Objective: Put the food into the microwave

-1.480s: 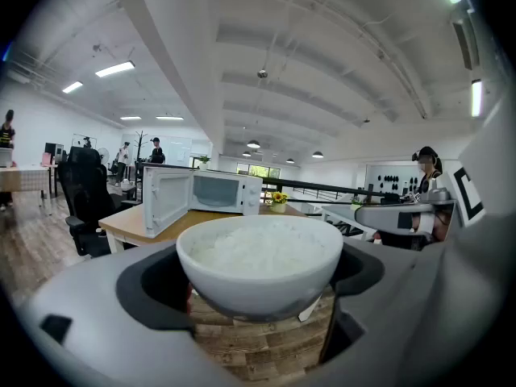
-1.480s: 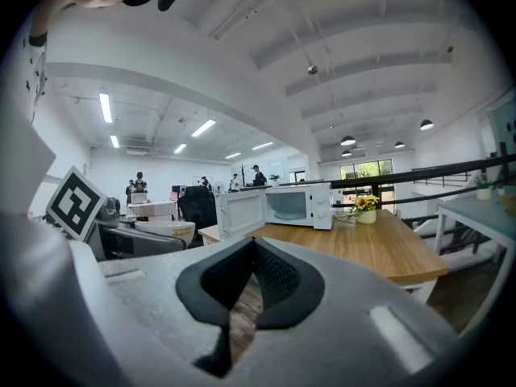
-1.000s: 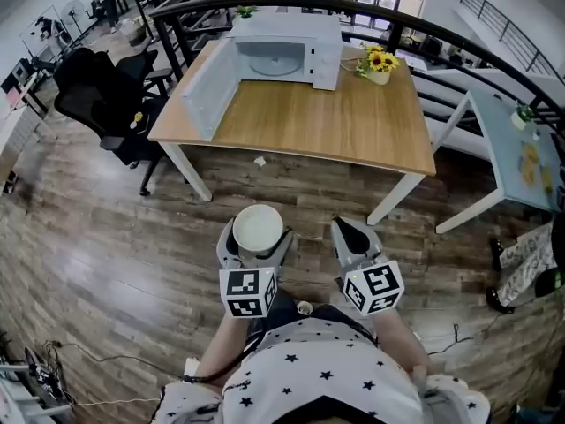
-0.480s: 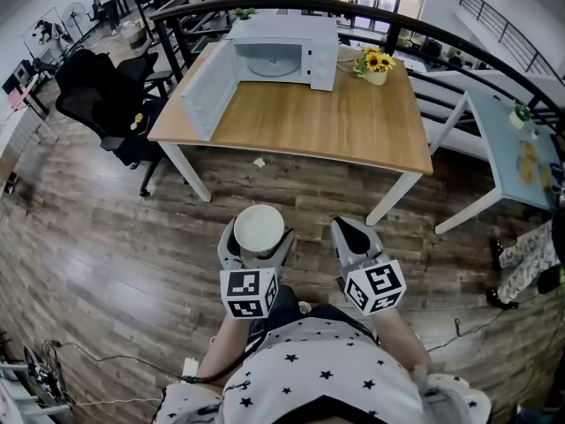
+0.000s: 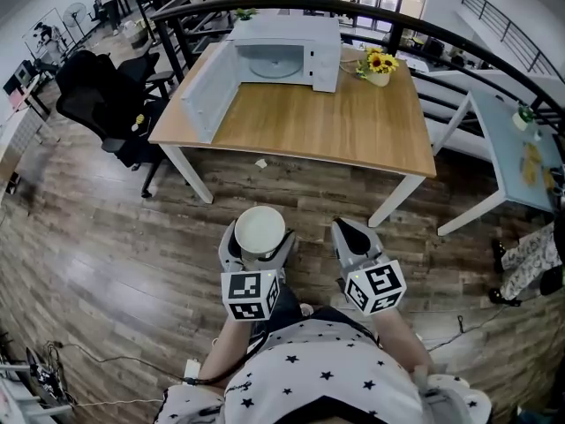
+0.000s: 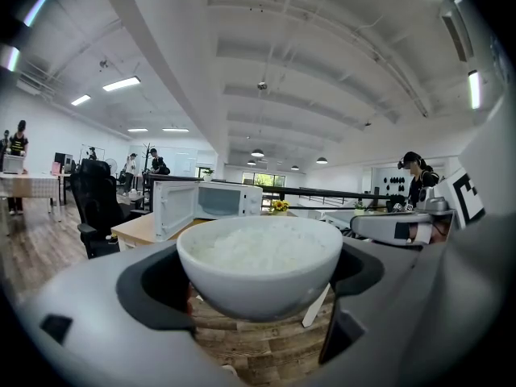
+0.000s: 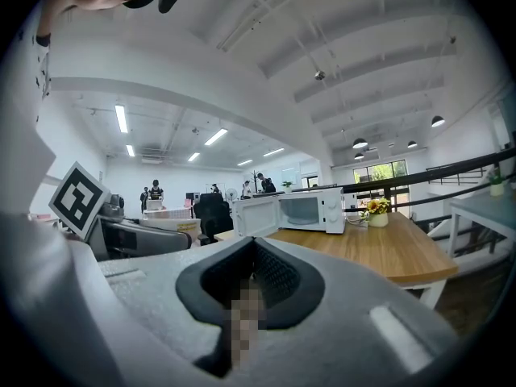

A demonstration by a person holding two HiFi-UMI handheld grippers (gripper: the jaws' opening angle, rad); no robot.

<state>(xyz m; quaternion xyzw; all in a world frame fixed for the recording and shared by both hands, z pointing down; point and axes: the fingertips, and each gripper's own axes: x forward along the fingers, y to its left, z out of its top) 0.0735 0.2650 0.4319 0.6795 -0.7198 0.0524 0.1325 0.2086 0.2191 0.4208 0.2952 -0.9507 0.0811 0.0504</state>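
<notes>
The left hand-held gripper (image 5: pixel 259 236) pinches a white bowl of rice (image 6: pixel 260 263) by its sides, level, over the wooden floor and well apart from the counter (image 5: pixel 344 126). The right hand-held gripper (image 5: pixel 349 230) is pressed together, with nothing between its jaws. The microwave (image 5: pixel 291 34) stands at the counter's far edge, its door (image 5: pixel 210 91) swung wide. The carry likely goes best with the bowl kept level, approaching the opening squarely past the door and setting it onto the turntable (image 5: pixel 275 65) before loosening.
</notes>
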